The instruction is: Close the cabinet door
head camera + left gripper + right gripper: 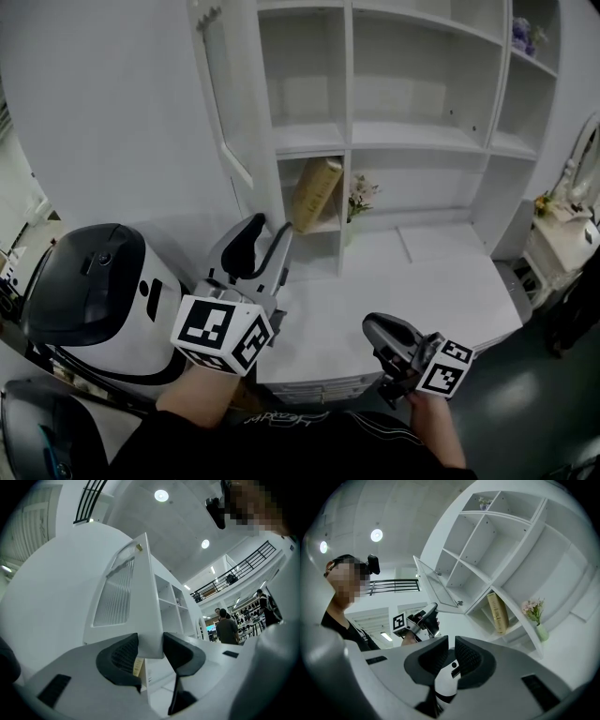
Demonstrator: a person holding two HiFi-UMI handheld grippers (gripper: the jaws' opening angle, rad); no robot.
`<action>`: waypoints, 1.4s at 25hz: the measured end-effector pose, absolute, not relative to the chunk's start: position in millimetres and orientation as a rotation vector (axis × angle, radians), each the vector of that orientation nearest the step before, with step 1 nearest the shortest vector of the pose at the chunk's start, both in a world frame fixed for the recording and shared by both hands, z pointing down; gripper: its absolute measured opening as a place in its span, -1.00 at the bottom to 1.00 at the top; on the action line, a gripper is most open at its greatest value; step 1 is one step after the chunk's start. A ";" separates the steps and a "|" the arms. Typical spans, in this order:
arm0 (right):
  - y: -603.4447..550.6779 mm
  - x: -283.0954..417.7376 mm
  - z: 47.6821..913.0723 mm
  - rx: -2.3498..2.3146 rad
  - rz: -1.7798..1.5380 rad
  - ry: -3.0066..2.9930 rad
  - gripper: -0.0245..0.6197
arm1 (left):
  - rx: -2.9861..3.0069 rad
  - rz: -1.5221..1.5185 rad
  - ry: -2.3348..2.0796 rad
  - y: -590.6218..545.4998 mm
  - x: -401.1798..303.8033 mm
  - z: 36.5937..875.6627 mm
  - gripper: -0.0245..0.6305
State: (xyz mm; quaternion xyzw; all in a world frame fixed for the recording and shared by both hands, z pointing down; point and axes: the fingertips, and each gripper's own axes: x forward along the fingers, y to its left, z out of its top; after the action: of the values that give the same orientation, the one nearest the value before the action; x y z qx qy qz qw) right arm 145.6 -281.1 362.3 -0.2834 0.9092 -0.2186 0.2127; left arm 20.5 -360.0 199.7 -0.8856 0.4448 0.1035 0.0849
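Left flank: white robot [94, 281] is crowding the floor.
Upper left: cabinet door [225, 103] is jutting outward.
Countertop [422, 281]: is lying open for passage.

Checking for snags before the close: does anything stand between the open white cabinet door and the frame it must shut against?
Nothing visible does. The white panelled cabinet door swings toward bare upper-left shelves; the tan leaning book sits in the compartment below its lower edge.
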 end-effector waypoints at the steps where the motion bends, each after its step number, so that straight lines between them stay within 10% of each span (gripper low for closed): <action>1: -282.8 149.6 359.5 -0.788 -0.597 2.526 -0.71 | -2.632 0.307 1.331 -362.6 24.6 200.3 -0.36; 35: -353.7 268.5 312.8 -0.724 -0.426 2.610 -0.71 | -2.595 0.136 1.491 -503.1 136.5 213.0 -0.75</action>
State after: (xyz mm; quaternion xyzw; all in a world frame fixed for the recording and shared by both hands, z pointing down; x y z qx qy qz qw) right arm 268.5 -353.7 312.8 -0.2589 0.9329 -0.1523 0.1987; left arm 136.5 -503.1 213.0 -0.8639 0.4964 0.0454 0.0727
